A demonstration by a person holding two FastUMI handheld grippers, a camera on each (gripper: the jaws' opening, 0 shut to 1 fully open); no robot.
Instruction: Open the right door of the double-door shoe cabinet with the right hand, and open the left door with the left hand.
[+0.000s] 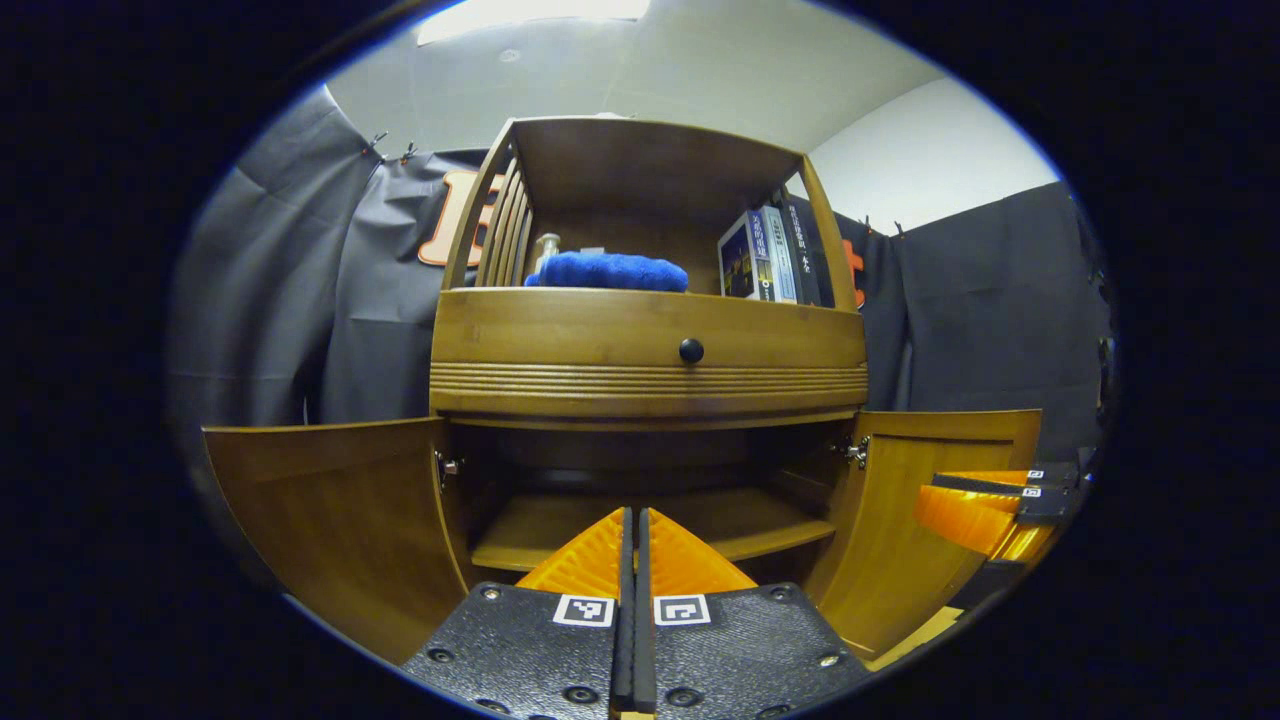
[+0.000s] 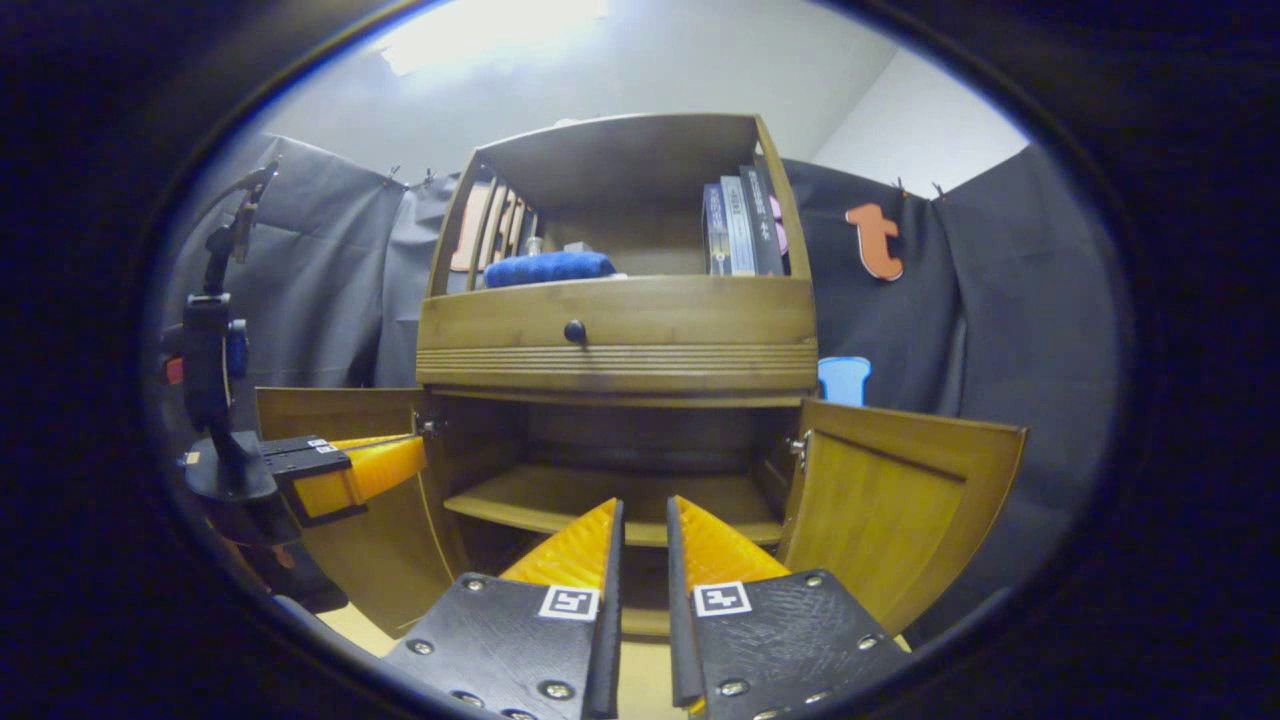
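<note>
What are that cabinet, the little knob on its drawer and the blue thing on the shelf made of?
The cabinet looks like wood with a smooth honey varnish: grain streaks show and light glints on the doors. The knob is dark and glossy, perhaps metal or plastic; too small to tell. The blue thing looks like soft plush cloth, with a fuzzy, matte surface.

Left gripper (image 1: 635,560), right gripper (image 2: 640,560): textured plates w/ screws, square black-white marker tags.
</note>
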